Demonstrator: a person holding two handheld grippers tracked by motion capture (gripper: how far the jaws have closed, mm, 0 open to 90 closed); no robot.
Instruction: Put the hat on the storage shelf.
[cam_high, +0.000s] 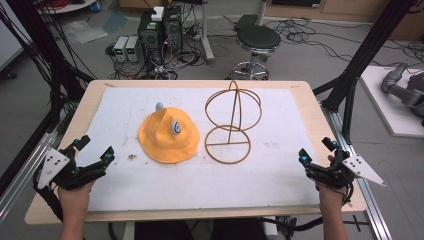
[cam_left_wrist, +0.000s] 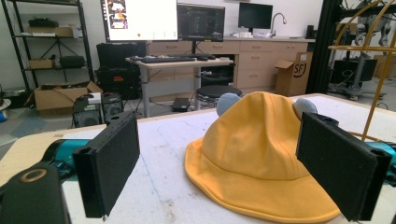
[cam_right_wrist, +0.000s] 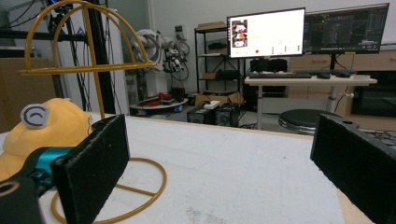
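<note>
Both tools, left (cam_high: 95, 149) and right (cam_high: 315, 154), gape empty over white padding (cam_high: 280, 165) beside the yellow hat (cam_high: 168, 136).

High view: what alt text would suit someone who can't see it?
A yellow hat lies on a white mat beside a wire hat stand. Two hand-held grippers, left and right, rest at the near corners, jaws open.
</note>
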